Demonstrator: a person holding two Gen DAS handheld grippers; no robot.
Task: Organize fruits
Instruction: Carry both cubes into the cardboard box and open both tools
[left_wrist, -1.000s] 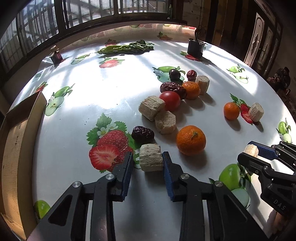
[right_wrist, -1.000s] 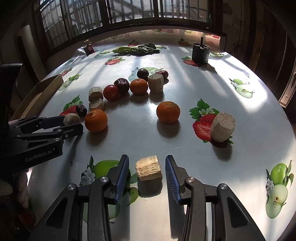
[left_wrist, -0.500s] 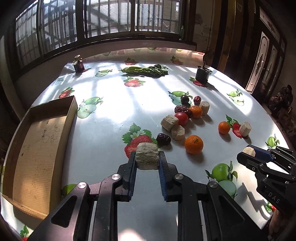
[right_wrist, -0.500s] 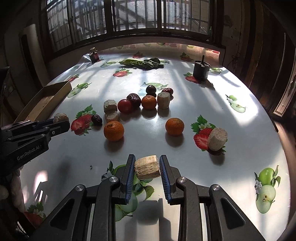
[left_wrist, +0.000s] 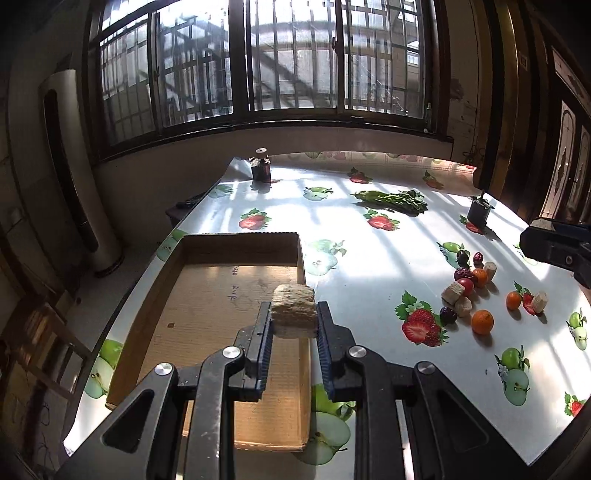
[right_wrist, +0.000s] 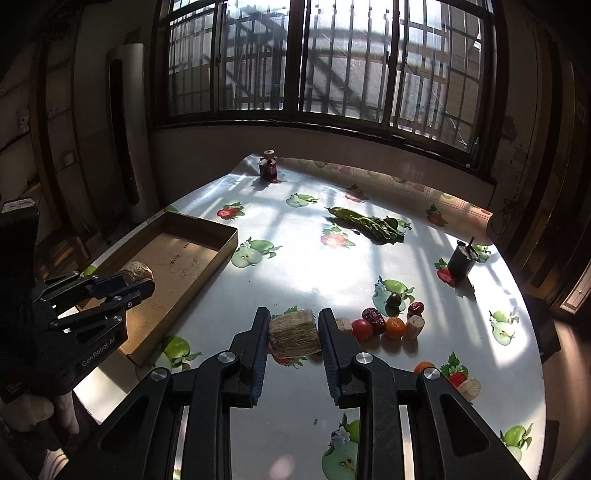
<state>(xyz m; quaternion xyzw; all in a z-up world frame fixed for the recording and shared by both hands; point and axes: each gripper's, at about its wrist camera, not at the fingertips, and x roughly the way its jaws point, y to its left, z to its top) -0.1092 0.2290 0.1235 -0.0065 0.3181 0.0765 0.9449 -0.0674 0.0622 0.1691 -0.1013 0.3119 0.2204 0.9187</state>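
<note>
My left gripper (left_wrist: 293, 317) is shut on a beige fibrous chunk (left_wrist: 293, 310), held in the air over the right rim of the open cardboard box (left_wrist: 207, 295). My right gripper (right_wrist: 293, 332) is shut on a second beige chunk (right_wrist: 293, 334), raised above the table. In the right wrist view the left gripper (right_wrist: 138, 278) with its chunk (right_wrist: 137, 272) hangs over the box (right_wrist: 173, 266). A cluster of tangerines (left_wrist: 482, 322), a tomato (left_wrist: 466, 285), dark dates (left_wrist: 447, 315) and more beige chunks (left_wrist: 453, 292) lies on the table at the right.
The table wears a white cloth printed with strawberries and apples (left_wrist: 354, 266). Leafy greens (left_wrist: 391, 199), a small dark bottle (left_wrist: 261, 166) and a black cup (left_wrist: 479, 212) stand near the far edge. Barred windows run behind. A person's hand shows at the lower left (right_wrist: 26, 410).
Both grippers closed on their beige chunks and lifted them off the table. The left one swung left to the cardboard box; the right one rose and swung left too.
</note>
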